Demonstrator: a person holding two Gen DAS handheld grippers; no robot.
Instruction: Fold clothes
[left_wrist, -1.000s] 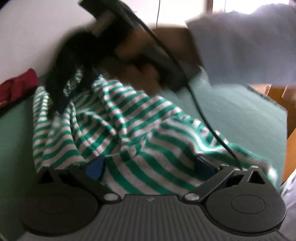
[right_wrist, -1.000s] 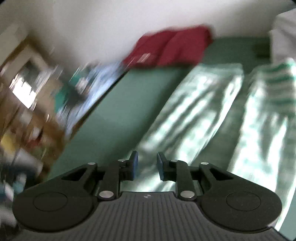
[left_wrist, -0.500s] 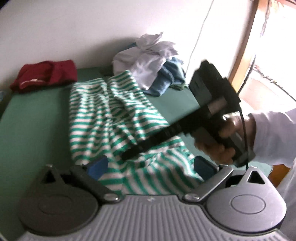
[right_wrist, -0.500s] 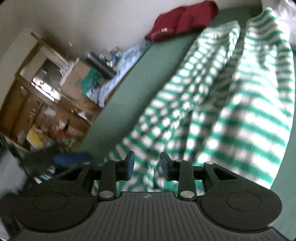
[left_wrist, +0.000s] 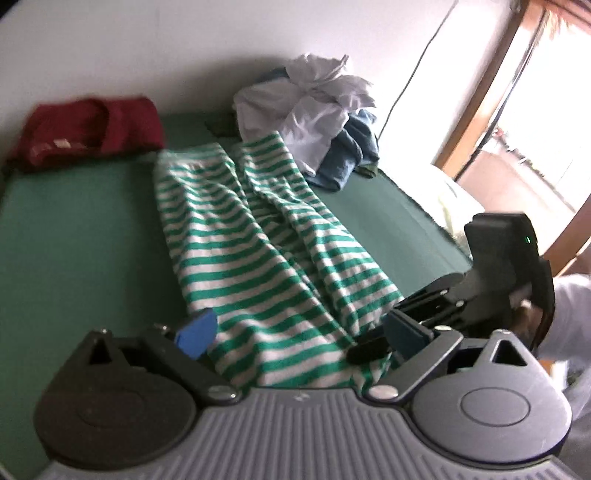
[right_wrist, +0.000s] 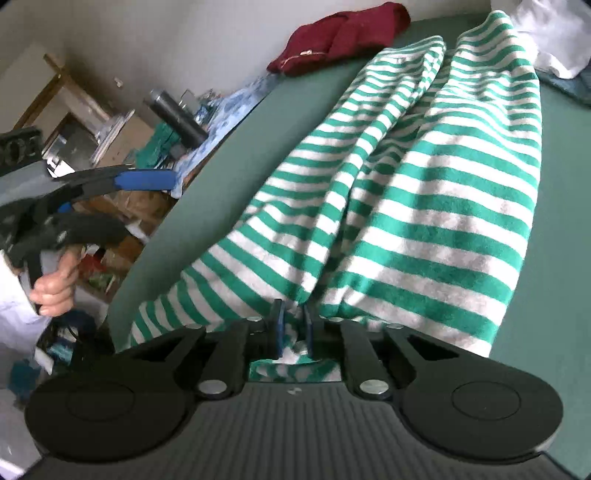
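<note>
Striped garment (left_wrist: 258, 254) (right_wrist: 424, 192), green/white, lies stretched lengthwise on the green bed (left_wrist: 74, 229) (right_wrist: 561, 258), two long lobes w/ a crease running between them, far end near the wall, near end at my grippers. Biggest thing on the bed by far.

Bed surface is bare to the left of the garment in the left cam, bare strip also on the right side.

Clothes pile (left_wrist: 314, 107), white + blue pieces, sits at the far end, touching the garment's far right corner. White bit of it shows in the right cam too (right_wrist: 546, 33).

Dark red garment (left_wrist: 92, 125) (right_wrist: 340, 37), folded, far left corner by the wall, apart from the stripes.

Off the bed's left edge, right cam: cluttered shelf area (right_wrist: 110, 122), dark cylindrical flask (right_wrist: 177, 118), blue patterned cloth (right_wrist: 236, 99) hanging at the bed edge.

Right gripper (right_wrist: 293, 330): clenched on the striped garment's near hem, fabric pinched btwn the blue pads, bunched below them. Left cam sees it from the side (left_wrist: 369, 349), tip at the garment's right near corner.

Left gripper (left_wrist: 301, 330): released, blue pads wide apart, fabric lying btwn them, not pinched. In the right cam it's off the bed's left edge (right_wrist: 147, 181), fingers spread, held by a hand (right_wrist: 53, 288) w/ a white sleeve.
</note>
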